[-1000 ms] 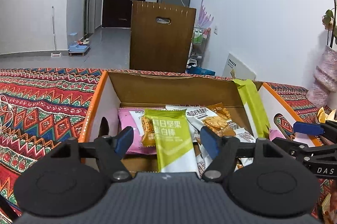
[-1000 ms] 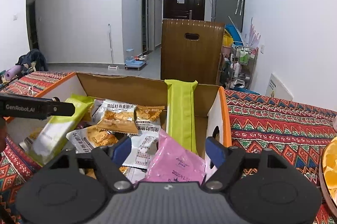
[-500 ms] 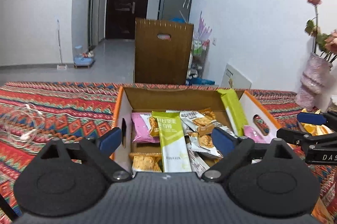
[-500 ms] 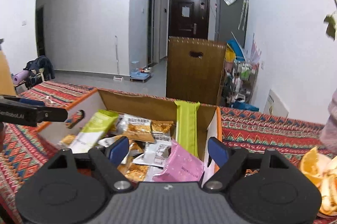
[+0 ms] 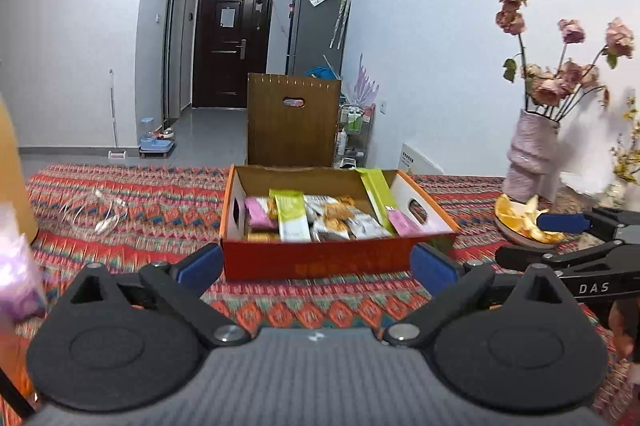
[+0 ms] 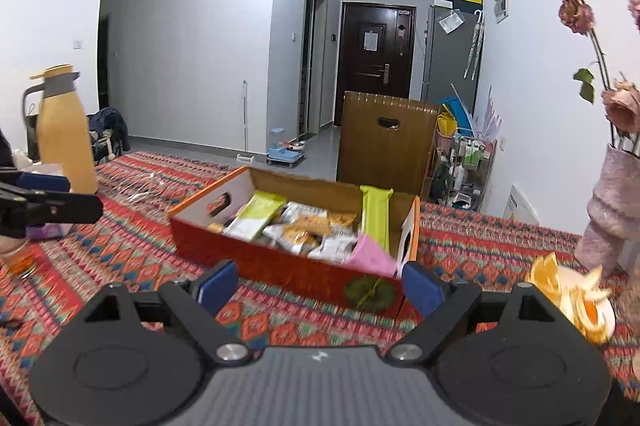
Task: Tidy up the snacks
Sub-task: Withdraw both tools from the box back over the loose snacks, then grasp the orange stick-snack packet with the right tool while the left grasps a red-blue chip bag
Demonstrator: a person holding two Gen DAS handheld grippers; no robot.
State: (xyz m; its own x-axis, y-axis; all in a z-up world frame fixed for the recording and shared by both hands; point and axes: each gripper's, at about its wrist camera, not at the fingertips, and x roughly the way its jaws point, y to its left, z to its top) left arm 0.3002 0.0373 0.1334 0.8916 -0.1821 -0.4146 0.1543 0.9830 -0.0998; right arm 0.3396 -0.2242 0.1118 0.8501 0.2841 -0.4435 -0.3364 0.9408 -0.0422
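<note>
Box [image 5: 320, 260]: snack packets [image 5: 316, 216] lie gathered inside, so sorting looks done.
Left gripper [image 5: 316, 264]: fingers apart, empty.
Right gripper [image 6: 320, 286]: fingers apart, empty.

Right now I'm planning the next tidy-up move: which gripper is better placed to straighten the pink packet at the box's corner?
Probably the right gripper: the pink packet sits just ahead of its open jaws, but off-centre for the left gripper.
</note>
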